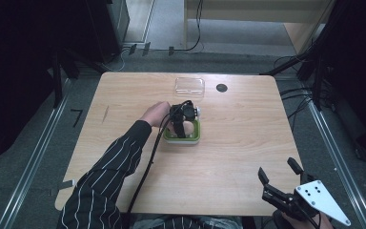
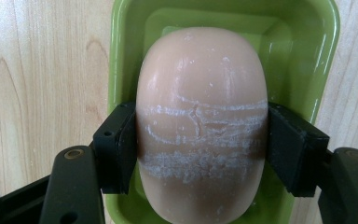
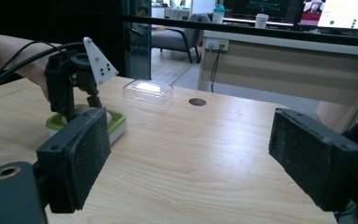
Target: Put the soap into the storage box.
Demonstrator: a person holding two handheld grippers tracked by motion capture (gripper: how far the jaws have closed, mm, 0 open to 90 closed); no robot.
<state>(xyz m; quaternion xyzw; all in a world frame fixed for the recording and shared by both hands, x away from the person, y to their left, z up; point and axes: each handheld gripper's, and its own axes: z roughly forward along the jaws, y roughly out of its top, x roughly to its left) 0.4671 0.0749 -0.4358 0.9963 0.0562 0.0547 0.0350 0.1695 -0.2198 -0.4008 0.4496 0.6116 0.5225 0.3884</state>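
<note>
Soap (image 2: 200, 126), a pale pink rounded bar with white scuffs across its middle, is sitting inside the green dish (image 2: 121, 60) near the middle of the counter (image 1: 238, 152), a little toward its far edge. The left claw (image 1: 183, 125) is reaching straight down over the dish and is pressing its black pads (image 2: 116, 147) against the bar's two long sides, so it is gripping the soap firmly. Whether the bar is resting on the dish floor or hanging just above it is hard to tell. A clear plastic lid (image 1: 189, 87) is lying apart from the dish, close to the far edge, beside a small dark round disc (image 1: 221, 88). The right claw (image 1: 279, 179) is waiting at the near right corner with its jaws standing wide and nothing between them. Judging by this, the lid is already off and the grasp is made; lifting the soap out or letting it go is what is remaining.
</note>
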